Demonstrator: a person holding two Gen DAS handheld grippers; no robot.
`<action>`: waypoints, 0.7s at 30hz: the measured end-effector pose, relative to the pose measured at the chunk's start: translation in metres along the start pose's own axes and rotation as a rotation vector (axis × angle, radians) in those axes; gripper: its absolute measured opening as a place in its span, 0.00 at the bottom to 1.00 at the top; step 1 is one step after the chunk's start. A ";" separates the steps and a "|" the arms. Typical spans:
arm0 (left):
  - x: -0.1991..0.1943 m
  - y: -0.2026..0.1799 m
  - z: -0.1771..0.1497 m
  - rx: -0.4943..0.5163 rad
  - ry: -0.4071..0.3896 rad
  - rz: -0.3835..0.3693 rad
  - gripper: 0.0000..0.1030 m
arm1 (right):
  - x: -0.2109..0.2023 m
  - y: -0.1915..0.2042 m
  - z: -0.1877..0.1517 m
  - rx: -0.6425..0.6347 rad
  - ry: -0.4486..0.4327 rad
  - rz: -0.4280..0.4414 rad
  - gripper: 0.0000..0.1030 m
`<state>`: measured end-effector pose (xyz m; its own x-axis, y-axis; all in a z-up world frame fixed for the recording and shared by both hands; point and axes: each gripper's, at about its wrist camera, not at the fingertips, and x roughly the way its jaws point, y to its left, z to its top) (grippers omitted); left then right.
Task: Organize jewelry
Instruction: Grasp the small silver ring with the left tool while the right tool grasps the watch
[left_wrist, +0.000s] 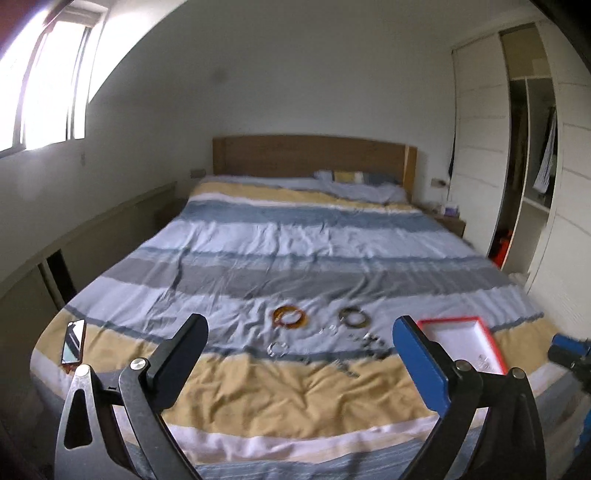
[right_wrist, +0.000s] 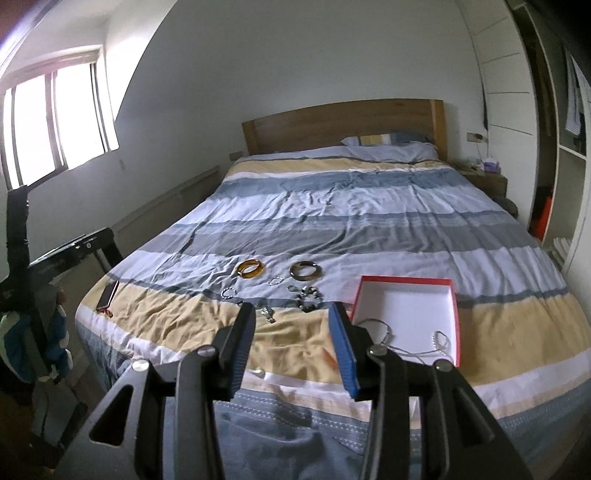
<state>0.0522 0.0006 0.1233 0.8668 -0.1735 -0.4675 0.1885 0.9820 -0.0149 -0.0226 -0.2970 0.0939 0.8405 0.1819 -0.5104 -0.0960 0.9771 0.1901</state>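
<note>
Blue-padded right tool (right_wrist: 293, 334) nearest, jaws part-spread, nothing between, hovering above foot of bed (right_wrist: 177, 321). Left tool (left_wrist: 299, 354) spread wide, empty. Beyond the right tool, to its right: red-rimmed box (right_wrist: 406, 306), white inside, silver chain (right_wrist: 413, 345) already in it. Ahead and slightly left: loose jewelry on the quilt, with beaded bracelet (right_wrist: 309, 297) closest, then amber bangle (right_wrist: 251, 268) and dark bangle (right_wrist: 305, 269), both flat. Judgement: right tool nearer bracelet and box.
</note>
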 end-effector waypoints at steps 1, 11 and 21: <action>0.006 0.006 -0.003 0.001 0.018 0.006 0.96 | 0.004 0.001 0.000 -0.005 0.005 -0.004 0.38; 0.089 0.038 -0.063 -0.011 0.158 0.065 0.91 | 0.109 0.006 -0.013 -0.015 0.142 0.027 0.38; 0.199 0.027 -0.111 -0.032 0.367 -0.071 0.67 | 0.232 0.005 -0.028 -0.003 0.273 0.081 0.38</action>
<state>0.1786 0.0010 -0.0678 0.6278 -0.2085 -0.7500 0.2225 0.9713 -0.0838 0.1574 -0.2463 -0.0471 0.6550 0.2822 -0.7010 -0.1588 0.9584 0.2373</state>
